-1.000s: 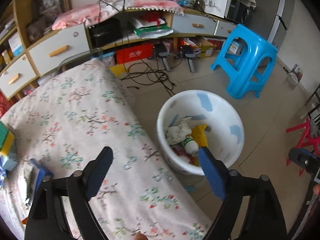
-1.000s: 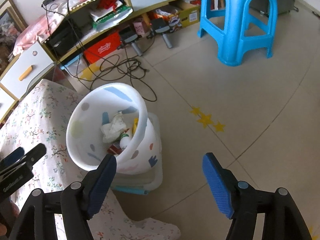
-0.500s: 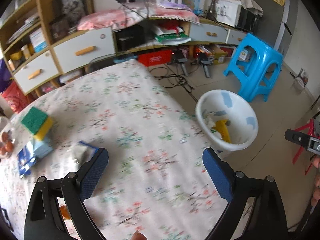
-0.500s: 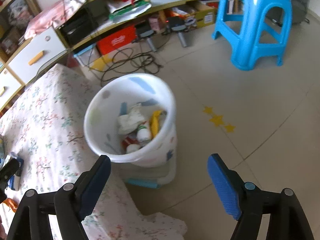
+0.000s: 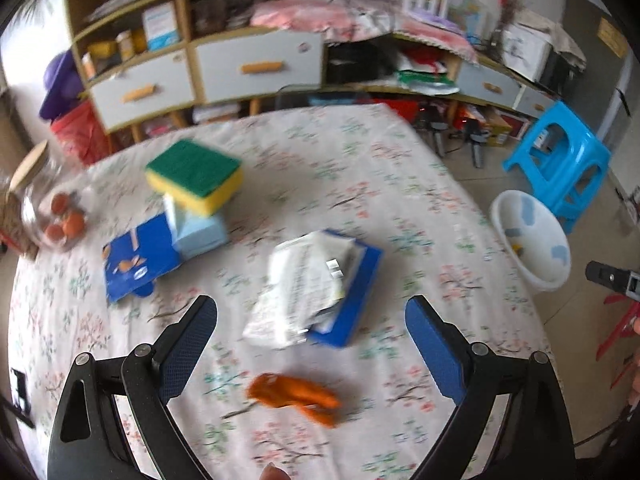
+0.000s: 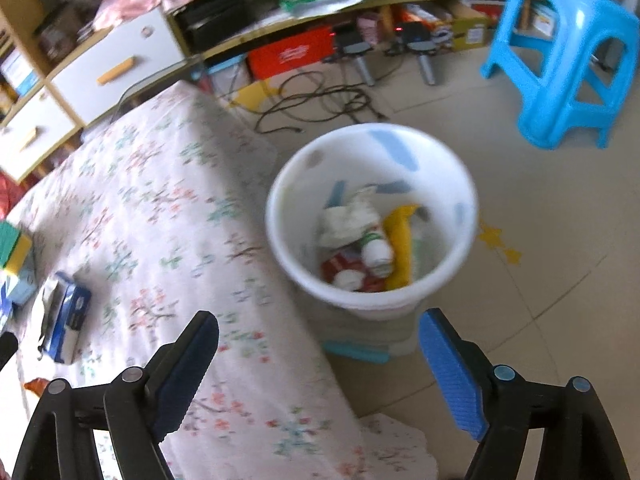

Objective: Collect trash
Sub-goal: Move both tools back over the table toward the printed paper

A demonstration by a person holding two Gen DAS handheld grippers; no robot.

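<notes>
My left gripper [image 5: 312,344] is open and empty above the floral tablecloth [image 5: 392,184]. Just ahead of it lie a crumpled white wrapper [image 5: 300,272] on a blue box [image 5: 356,288] and an orange wrapper [image 5: 292,396] between the fingers. A torn blue packet [image 5: 136,260] lies further left. The white trash bin [image 6: 372,216] stands on the floor beside the table's right edge, holding paper, a bottle and a yellow piece; it also shows in the left wrist view [image 5: 532,240]. My right gripper [image 6: 320,360] is open and empty, over the table edge near the bin.
A green and yellow sponge [image 5: 196,176] sits on a pale blue box [image 5: 200,228]. A clear jar with orange fruit [image 5: 52,216] stands at the table's left edge. A blue plastic stool [image 6: 560,52] and loose cables [image 6: 320,96] are on the floor. Shelves and drawers [image 5: 256,68] line the wall.
My left gripper has swung left from the bin to over the table, bringing the wrappers and sponge into view. My right gripper has shifted left toward the table edge.
</notes>
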